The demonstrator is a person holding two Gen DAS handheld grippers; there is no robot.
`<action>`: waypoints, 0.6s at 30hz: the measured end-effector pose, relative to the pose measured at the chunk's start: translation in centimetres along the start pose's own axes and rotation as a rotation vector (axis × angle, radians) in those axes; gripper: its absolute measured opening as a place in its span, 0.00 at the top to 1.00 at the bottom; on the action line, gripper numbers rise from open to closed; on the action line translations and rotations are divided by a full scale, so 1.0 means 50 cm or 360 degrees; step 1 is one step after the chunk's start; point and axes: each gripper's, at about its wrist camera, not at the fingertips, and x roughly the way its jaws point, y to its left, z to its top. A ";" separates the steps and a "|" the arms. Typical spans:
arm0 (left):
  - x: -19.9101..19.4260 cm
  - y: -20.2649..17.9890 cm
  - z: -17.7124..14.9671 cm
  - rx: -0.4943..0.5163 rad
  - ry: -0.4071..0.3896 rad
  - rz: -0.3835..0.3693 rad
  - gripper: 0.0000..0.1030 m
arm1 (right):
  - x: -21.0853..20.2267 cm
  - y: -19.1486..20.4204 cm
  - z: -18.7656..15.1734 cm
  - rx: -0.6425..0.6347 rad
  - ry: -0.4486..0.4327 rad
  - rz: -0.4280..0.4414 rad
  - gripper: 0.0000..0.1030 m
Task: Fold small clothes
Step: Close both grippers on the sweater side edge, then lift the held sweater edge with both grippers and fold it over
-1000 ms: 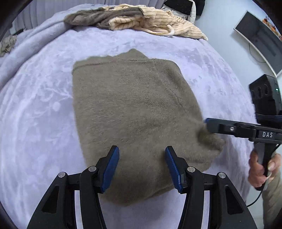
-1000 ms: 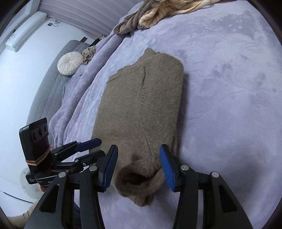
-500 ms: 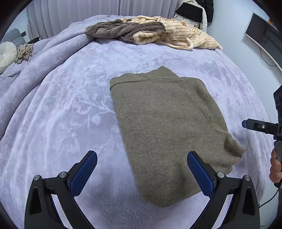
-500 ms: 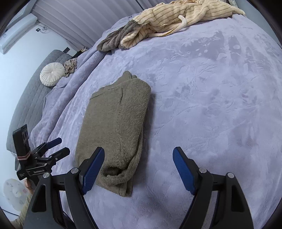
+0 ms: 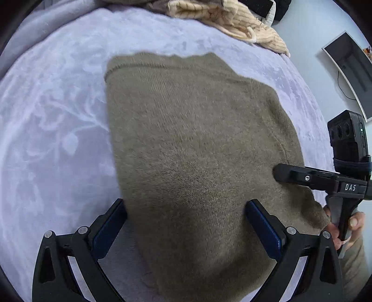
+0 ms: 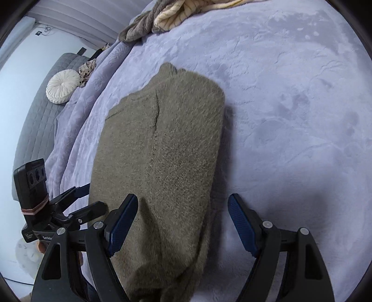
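Garment: I see an olive knit sweater (image 5: 197,151), folded into a thick oblong, lying flat on the lavender bed cover (image 5: 58,139); it fills the middle of both wrist views.
Left tongs (image 5: 186,230): spread as wide as I see them go, having just been opening; the near end of the sweater lies between the blue pads (image 5: 109,230), left pad at the garment's 9 o'clock edge, right pad over the knit. I cannot tell if either pad touches; neither pinches it.
Right tongs (image 6: 183,223): spread, also just been opening; left pad over the knit, right pad over bare cover at 3 o'clock of the garment. The rolled near-right end of the sweater sits between them, not squeezed.
Cross-view: in the left wrist view the right tongs come in at 3 o'clock, one black finger tip over the sweater's right edge, a hand (image 5: 348,227) on the grip.
Cross-view: in the right wrist view the left tongs (image 6: 86,199) show at 8 o'clock, at the sweater's left edge.
Background: cream ribbed garment (image 5: 232,21) and a brown one (image 6: 139,27) heaped at 12 o'clock on the bed; round white cushion (image 6: 61,87) at 10 o'clock in the right view.
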 end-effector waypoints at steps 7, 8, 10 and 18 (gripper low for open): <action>0.016 0.000 0.021 -0.0033 -0.0002 -0.0097 0.26 | 0.051 0.034 0.007 -0.0055 -0.0014 0.0054 0.45; 0.010 -0.003 0.021 -0.0018 -0.0013 -0.0090 0.35 | 0.049 0.042 0.006 -0.0069 -0.0016 0.0057 0.52; -0.008 -0.008 0.017 -0.0004 -0.0045 -0.0077 0.46 | 0.042 0.057 0.002 -0.0094 -0.0038 0.0031 0.57; -0.055 -0.063 0.003 0.0114 -0.0128 0.0045 0.58 | -0.004 0.120 -0.022 -0.0149 -0.0146 -0.0016 0.63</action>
